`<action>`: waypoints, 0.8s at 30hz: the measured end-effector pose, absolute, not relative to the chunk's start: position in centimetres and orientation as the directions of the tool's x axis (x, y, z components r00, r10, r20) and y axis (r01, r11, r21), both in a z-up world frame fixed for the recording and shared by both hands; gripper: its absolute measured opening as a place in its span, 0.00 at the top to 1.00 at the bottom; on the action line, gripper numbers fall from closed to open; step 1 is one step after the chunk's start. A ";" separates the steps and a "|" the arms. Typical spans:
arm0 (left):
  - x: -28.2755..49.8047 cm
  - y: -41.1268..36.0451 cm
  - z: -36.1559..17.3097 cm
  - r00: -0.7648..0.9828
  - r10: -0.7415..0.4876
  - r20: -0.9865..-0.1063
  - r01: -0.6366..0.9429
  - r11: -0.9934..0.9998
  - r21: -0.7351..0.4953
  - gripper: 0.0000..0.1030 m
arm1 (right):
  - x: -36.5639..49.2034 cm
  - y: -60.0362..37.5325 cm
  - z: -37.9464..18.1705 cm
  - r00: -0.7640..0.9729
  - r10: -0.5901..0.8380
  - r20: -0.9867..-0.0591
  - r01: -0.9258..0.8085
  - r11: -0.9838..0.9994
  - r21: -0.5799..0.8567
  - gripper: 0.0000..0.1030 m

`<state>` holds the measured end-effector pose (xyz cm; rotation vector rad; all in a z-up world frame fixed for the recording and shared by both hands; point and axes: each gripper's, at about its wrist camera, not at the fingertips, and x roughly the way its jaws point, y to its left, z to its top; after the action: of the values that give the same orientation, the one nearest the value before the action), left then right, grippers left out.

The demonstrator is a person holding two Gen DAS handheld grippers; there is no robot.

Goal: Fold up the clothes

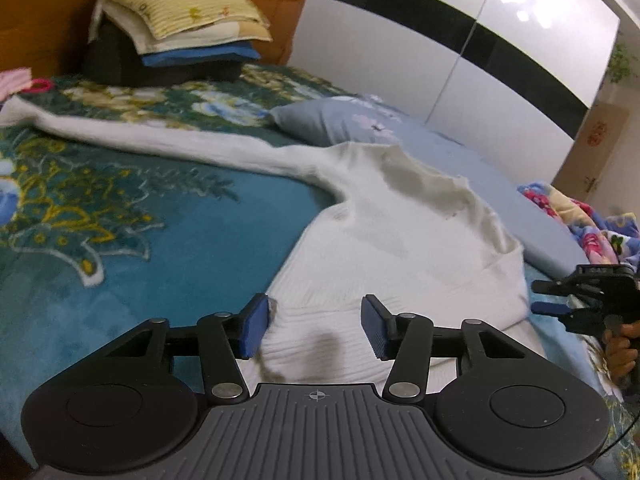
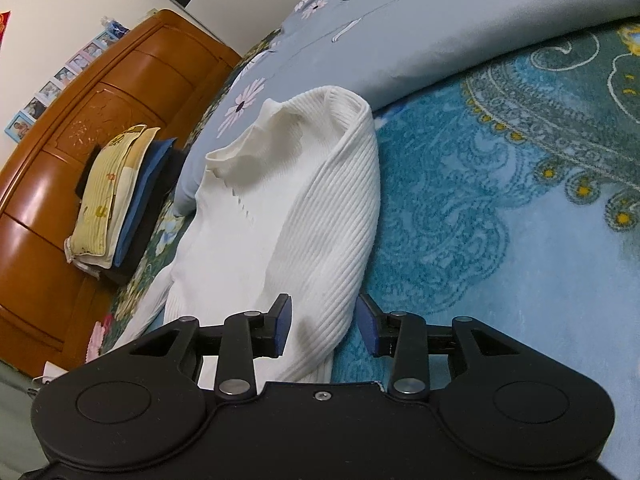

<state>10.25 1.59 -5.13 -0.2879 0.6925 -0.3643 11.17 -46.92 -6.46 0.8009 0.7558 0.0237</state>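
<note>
The left gripper (image 1: 314, 326) stands spread over the near hem of the white sweater (image 1: 400, 248), its 2 blue pads apart with ribbed cloth lying between them; the left pad touches the cloth's edge, the right one looks clear of it, so nothing is pinched. The right gripper (image 2: 324, 328) is likewise spread, straddling a raised fold of the sweater (image 2: 312, 200), and neither pad seems to press it.

The sweater lies on the teal blanket (image 1: 120, 240), just beside a grey-blue pillow (image 1: 340, 120). 1 side looks turned in over the body, while the other sleeve (image 1: 120, 128) is stretched out long across the blanket, unfolded. So the fold seems only begun: that sleeve has to come in, and the body has to be doubled up. A stack (image 1: 188, 24) of folded clothes sits by the headboard (image 2: 100, 120), well apart, probably finished pieces.

Both grippers tilt down toward the bed. In the left view the right gripper shows at the far right edge, held by a hand (image 1: 618, 350), near the sweater's other hem corner.
</note>
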 end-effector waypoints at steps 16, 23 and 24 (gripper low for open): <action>9.1 2.9 -4.7 0.749 -0.435 -0.500 0.161 0.851 -0.499 0.97 | 10.6 -46.9 -6.8 0.733 0.290 -0.615 0.265 0.711 0.651 0.61; 6.8 6.6 -3.9 0.778 -0.381 -0.500 0.110 0.866 -0.488 0.97 | 10.6 -47.8 -6.1 0.754 0.257 -0.605 0.265 0.723 0.637 0.61; 6.7 6.8 -4.2 0.776 -0.368 -0.513 0.101 0.875 -0.474 0.97 | 10.7 -48.1 -6.2 0.758 0.251 -0.602 0.271 0.719 0.640 0.61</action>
<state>6.69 6.80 -4.18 -0.4434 0.6372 -0.2625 10.67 -48.05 -6.19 0.7866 0.7306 -0.0119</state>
